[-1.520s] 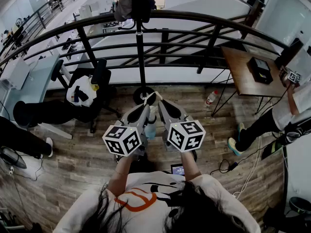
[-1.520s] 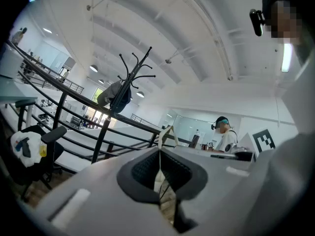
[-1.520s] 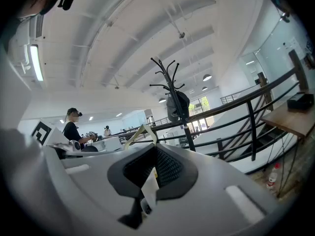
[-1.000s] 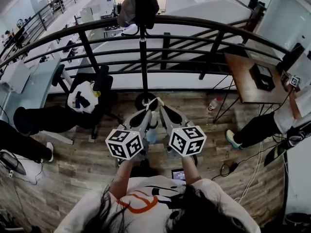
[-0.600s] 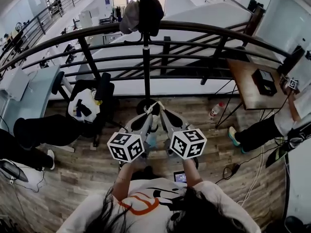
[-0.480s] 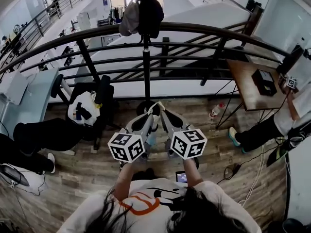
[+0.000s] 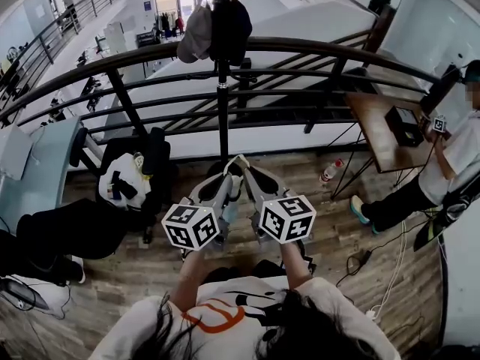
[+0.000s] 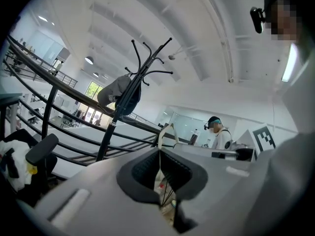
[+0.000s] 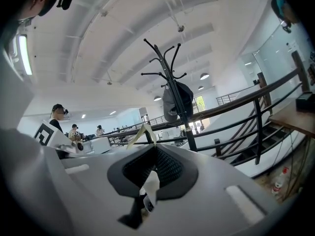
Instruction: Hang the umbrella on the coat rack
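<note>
The umbrella [image 7: 231, 205] is pale blue and hangs folded between my two grippers, mostly hidden by them. Its cream strap loop [image 7: 238, 159] sticks up where the tips meet. My left gripper [image 7: 229, 169] is shut on the strap [image 8: 168, 131], and my right gripper [image 7: 246, 169] is shut on the same strap [image 9: 142, 131]. The black coat rack [image 7: 222, 88] stands just beyond the tips, in front of the railing. A grey cap [image 7: 195, 37] and a dark bag [image 7: 229, 27] hang on it. Its upper hooks [image 8: 147, 63] [image 9: 165, 58] are bare.
A curved black railing [image 7: 315, 51] runs behind the rack. An office chair with clothes [image 7: 127, 175] stands at the left. At the right are a wooden desk [image 7: 379, 122], a seated person [image 7: 450, 156], a bottle [image 7: 328, 171] and floor cables [image 7: 360, 261].
The rack's top with the cap and bag has come further into view and lower in the picture. Both grippers stay shut on the strap and have shifted only slightly.
</note>
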`<act>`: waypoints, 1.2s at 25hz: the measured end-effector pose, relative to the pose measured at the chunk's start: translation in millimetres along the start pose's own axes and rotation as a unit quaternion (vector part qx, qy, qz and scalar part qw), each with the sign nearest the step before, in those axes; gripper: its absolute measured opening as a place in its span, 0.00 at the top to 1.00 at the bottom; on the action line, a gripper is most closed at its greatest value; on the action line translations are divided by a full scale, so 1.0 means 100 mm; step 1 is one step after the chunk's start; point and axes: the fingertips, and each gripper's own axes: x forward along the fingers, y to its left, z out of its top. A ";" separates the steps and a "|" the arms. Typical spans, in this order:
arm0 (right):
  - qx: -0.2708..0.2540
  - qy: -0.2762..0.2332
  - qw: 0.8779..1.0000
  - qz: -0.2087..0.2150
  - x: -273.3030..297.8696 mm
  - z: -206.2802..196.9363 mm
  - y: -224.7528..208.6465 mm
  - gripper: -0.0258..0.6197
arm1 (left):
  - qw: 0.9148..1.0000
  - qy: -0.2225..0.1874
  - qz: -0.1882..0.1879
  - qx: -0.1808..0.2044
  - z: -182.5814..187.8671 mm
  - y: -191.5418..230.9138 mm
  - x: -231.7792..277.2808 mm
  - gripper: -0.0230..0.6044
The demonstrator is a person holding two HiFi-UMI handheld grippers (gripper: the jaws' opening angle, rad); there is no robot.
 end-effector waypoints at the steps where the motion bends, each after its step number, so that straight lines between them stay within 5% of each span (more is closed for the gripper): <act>1: 0.000 0.001 1.000 -0.001 0.05 0.01 -0.02 0.92 | 1.000 0.000 0.000 0.000 0.01 0.03 0.03 0.96; 30: -0.034 0.062 0.989 0.129 2.35 0.56 -0.64 0.92 | 0.990 -0.058 0.122 -0.036 0.90 1.79 1.29 0.96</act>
